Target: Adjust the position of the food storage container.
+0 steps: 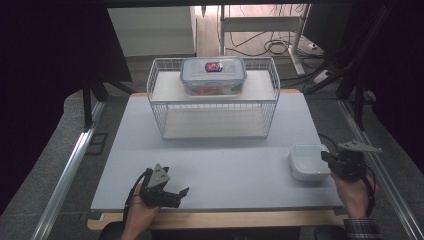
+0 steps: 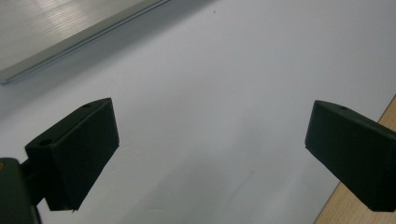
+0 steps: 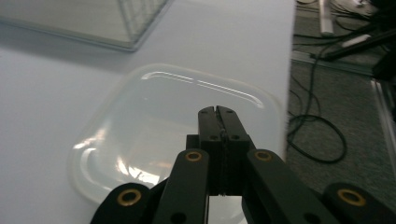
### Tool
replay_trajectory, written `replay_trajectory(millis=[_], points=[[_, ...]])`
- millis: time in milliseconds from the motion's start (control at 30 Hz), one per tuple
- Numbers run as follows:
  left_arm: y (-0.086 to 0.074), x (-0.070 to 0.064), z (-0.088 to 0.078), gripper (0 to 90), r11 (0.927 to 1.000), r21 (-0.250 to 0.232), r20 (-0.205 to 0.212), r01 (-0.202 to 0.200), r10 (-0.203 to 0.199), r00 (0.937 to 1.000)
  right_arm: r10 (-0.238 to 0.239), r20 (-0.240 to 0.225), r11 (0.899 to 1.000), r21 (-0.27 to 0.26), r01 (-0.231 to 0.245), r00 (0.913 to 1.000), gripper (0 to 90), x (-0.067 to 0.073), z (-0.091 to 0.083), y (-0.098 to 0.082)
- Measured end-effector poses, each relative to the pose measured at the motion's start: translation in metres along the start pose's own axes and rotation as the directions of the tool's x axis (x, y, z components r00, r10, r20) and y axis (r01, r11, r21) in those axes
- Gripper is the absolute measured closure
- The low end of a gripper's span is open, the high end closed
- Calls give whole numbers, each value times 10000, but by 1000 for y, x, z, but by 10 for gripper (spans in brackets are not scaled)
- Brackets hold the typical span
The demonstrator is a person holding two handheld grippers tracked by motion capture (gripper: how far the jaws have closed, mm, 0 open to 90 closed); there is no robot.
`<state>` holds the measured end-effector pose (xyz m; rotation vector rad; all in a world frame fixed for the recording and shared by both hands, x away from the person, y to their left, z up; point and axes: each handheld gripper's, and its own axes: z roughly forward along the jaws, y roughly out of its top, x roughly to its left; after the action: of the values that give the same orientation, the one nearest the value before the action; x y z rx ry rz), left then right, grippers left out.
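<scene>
A white square bowl [image 1: 307, 162] sits empty near the table's right front corner. My right gripper [image 1: 325, 157] hovers at the bowl's right edge, held by a hand. In the right gripper view its jaws are shut [image 3: 218, 112] over the bowl [image 3: 154, 116], with nothing visible between them. My left gripper [image 1: 175, 187] rests at the front left of the white table [image 1: 215, 155]. Its jaws stand wide open [image 2: 210, 140] over bare tabletop.
A white wire rack [image 1: 215, 110] stands at the back middle of the table. A clear lidded food container [image 1: 213, 75] with a blue-rimmed lid sits on its top shelf. Cables lie on the floor to the right [image 3: 322, 135].
</scene>
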<state>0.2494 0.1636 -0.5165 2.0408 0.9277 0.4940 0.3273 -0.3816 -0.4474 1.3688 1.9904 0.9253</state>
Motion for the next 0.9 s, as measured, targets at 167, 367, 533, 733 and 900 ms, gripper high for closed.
replay_trajectory(millis=[167, 367, 533, 733, 900], points=[[0, 0, 1, 26, 10000, 35, 8, -35, 35, 10000, 389, 479, 9992, -45, -387, 9981, 895, -19, -1, -4], [0, -1, 1, 27, 9999, 79, 7, -63, 63, 10000, 458, 734, 9986, 222, -475, 9963, 895, -28, 7, -8], [0, -1, 1, 27, 10000, 76, 1, -65, 65, 10000, 369, 772, 9982, 446, -405, 9963, 895, -32, 14, -11], [0, -1, 2, 27, 9999, 102, 0, -104, 104, 9999, 499, 343, 9978, 410, -513, 9982, 896, -33, 17, -13], [0, -1, 3, 28, 9999, 115, 5, -119, 119, 9999, 385, -75, 9981, 475, -381, 9992, 896, -22, 20, -11]])
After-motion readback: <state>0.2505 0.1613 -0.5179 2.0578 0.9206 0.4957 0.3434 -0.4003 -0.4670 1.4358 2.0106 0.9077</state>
